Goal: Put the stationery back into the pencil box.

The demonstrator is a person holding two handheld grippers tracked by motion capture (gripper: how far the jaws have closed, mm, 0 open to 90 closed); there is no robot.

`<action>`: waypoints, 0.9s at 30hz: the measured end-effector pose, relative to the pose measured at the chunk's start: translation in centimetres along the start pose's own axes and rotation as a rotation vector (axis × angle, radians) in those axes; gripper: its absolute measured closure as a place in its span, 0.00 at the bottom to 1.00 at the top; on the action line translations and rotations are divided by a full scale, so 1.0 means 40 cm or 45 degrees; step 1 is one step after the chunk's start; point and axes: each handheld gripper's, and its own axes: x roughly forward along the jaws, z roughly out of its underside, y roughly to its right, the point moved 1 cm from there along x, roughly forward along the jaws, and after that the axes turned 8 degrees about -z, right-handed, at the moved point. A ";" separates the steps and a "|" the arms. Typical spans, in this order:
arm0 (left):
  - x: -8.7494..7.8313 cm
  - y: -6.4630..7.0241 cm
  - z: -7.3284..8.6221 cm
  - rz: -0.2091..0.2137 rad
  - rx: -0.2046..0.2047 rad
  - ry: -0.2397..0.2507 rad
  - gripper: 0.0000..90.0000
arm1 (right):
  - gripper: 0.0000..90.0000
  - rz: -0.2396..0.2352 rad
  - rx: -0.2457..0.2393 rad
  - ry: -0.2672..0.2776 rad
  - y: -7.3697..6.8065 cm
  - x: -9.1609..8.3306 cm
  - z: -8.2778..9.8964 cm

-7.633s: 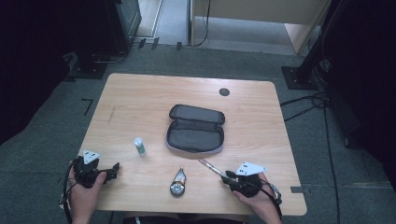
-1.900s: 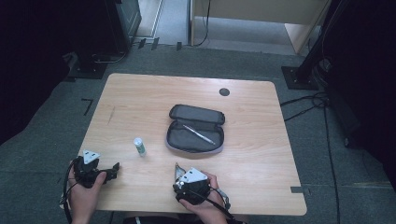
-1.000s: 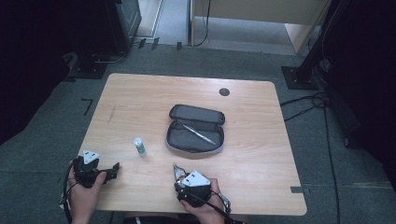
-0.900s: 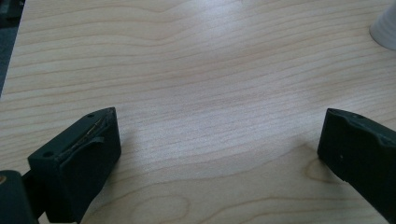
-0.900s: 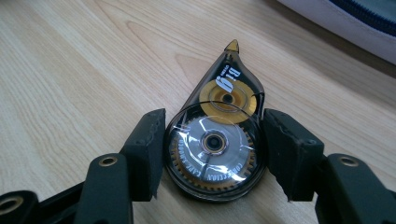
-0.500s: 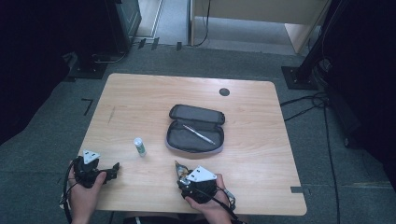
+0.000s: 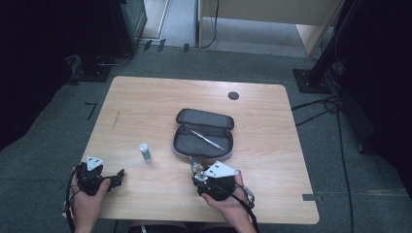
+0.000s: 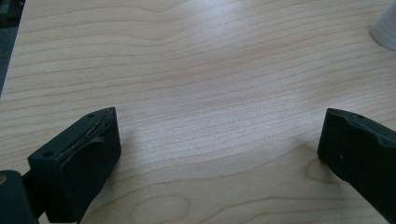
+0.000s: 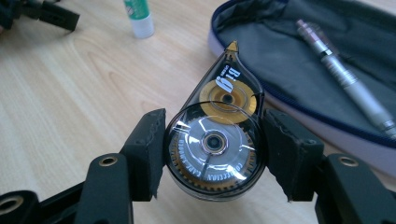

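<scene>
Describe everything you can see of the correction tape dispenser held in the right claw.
The correction tape dispenser is a teardrop-shaped clear plastic case showing a large silvery reel and a smaller gold one, with white lettering and a gold tip pointing away toward the open pencil case. The right claw clamps its round end from both sides, holding it off the table.

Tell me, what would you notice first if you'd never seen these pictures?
Probably the see-through correction tape with its shiny wheels, pinched between the right gripper jaws just above the table. Right behind it lies an open grey pencil case with a silver pen inside.
</scene>
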 end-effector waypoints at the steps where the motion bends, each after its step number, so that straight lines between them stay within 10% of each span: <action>1: 0.000 0.000 0.000 0.000 0.000 0.000 0.00 | 0.47 -0.002 0.003 0.003 0.006 -0.003 -0.005; 27: 0.000 0.000 0.000 0.000 0.000 0.000 0.00 | 0.46 0.060 0.069 -0.003 0.223 0.032 -0.093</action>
